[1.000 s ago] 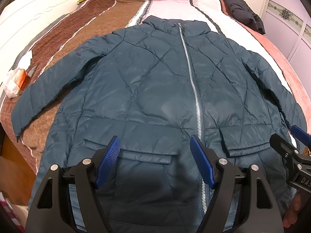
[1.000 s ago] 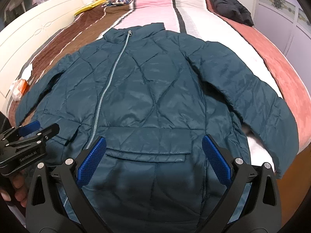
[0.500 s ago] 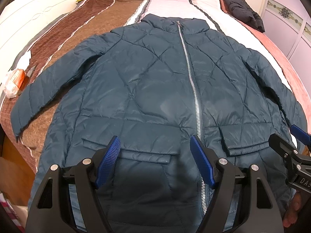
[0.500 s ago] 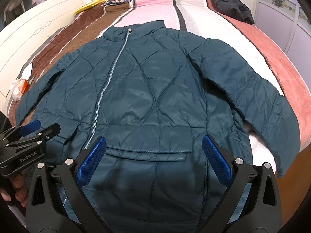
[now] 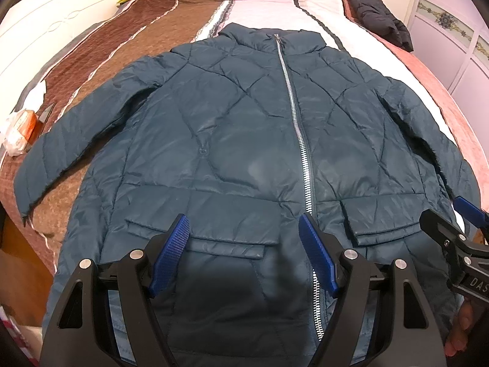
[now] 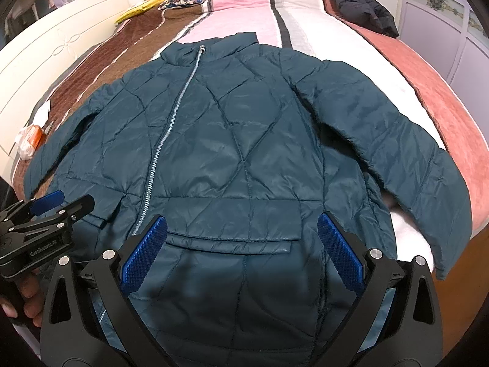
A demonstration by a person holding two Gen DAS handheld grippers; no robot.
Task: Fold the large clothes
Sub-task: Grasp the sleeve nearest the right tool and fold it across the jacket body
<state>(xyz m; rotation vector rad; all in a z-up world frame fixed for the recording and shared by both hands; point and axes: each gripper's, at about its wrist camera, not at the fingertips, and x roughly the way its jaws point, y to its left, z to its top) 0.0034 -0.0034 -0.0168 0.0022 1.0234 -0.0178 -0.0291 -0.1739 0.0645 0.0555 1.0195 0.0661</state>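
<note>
Teal puffer jacket [image 5: 244,140] lies flat, centre frame, unfolded; my left gripper [image 5: 244,253] and right gripper [image 6: 241,253] both spread, empty. Folding not started.

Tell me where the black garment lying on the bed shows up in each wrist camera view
Left wrist: black garment at upper right, past the teal jacket's collar, on the pink-red bedspread strip.
Right wrist: black garment also upper right, by the purple wardrobe.
Shared landmark: the jacket's silver zipper, running from hem to collar.
</note>
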